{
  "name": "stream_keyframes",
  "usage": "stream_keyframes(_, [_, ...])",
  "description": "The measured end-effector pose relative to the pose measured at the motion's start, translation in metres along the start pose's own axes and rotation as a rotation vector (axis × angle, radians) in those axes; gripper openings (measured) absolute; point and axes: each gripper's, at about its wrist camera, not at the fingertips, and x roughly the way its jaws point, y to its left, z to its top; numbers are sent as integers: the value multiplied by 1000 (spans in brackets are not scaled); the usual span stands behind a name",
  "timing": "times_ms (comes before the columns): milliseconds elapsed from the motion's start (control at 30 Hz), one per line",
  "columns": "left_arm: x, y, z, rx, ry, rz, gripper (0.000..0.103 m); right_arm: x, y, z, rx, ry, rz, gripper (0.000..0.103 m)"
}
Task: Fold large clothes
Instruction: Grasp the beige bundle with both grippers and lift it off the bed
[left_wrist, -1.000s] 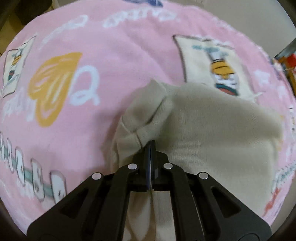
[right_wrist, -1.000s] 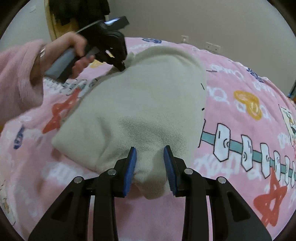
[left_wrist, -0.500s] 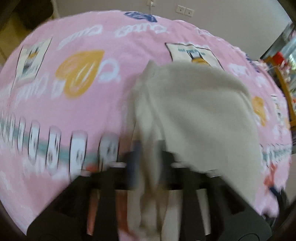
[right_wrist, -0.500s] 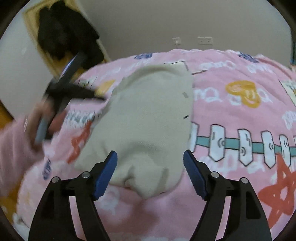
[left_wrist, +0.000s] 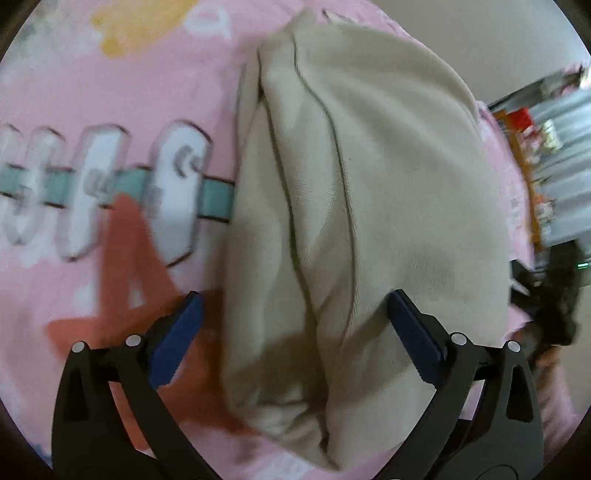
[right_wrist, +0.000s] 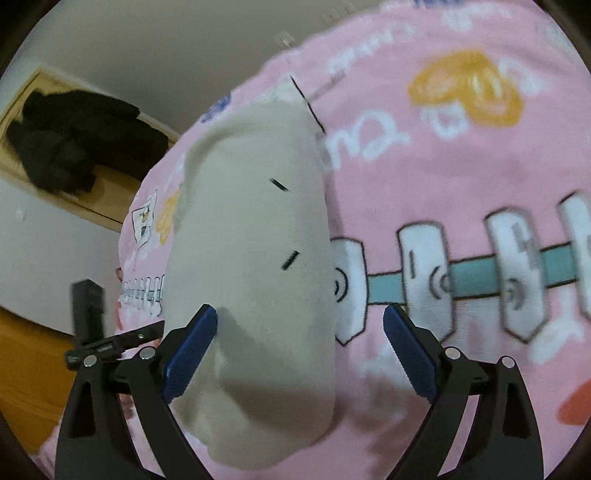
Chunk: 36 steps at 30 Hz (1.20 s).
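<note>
A cream knitted garment (left_wrist: 369, 184) lies folded in a thick bundle on the pink printed blanket (left_wrist: 110, 92). My left gripper (left_wrist: 293, 299) hangs just above the garment's near end. Its jaws are opening wide, with the cloth between the blue pads (left_wrist: 177, 332) but not pressed by them. In the right wrist view the same garment (right_wrist: 251, 240) runs away from me across the blanket (right_wrist: 443, 166). My right gripper (right_wrist: 300, 310) is also opening over the bundle's end, and its pads (right_wrist: 410, 350) stand clear of the cloth. The left gripper's black body (right_wrist: 88, 332) shows at the left edge.
Dark clothes (right_wrist: 74, 147) lie in a wooden frame against the wall at the back left. Orange-brown floor (right_wrist: 29, 369) shows beside the bed. A shelf with colourful items (left_wrist: 535, 147) stands beyond the bed's right edge. A dark object (left_wrist: 546, 295) sits at the garment's right.
Both grippers went from shut on the garment's edges to wide open and let it go. The garment has dropped into a folded bundle on the blanket, and both views have swung over it.
</note>
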Motion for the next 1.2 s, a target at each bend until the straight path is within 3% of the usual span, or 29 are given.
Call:
stream_keyframes(100, [8,6,7,-32,19,-95,98,15,-7,5,74,89,111,93])
stream_keyframes(133, [8,5,7,-35,23,-131,97,23,-6,5,88,140,186,93])
stream_keyframes(200, [16,-3,6,-4,69,-210,97,29,2,5,41,159,176,96])
stream_keyframes(267, [27,-12,3,68,93,-164,98,41,8,7,-22,182,151,96])
stream_keyframes(400, [36,2,8,24,104,-236,98,59,-2,12,13,221,228,97])
stream_keyframes(467, [35,-4,4,52,78,-204,97,63,-6,12,10,234,266,97])
stream_keyframes(500, [33,-11,1,74,59,-188,94,63,-7,11,13,236,273,97])
stream_keyframes(567, [28,-17,-4,61,43,-207,74,62,-4,10,6,218,261,97])
stream_keyframes(633, [25,-21,-6,53,30,-209,65,60,2,6,-2,188,234,96])
stream_keyframes(800, [14,-34,-14,42,-32,-137,53,47,7,1,19,160,260,74])
stream_keyframes(867, [4,-41,-17,30,-60,-121,49,41,7,0,40,162,293,71])
stream_keyframes(1033, [-17,-35,-26,-23,-87,-197,47,28,11,1,67,168,424,65])
stream_keyframes(1200, [-50,-29,-39,-74,-164,-270,45,9,54,-7,3,185,482,63])
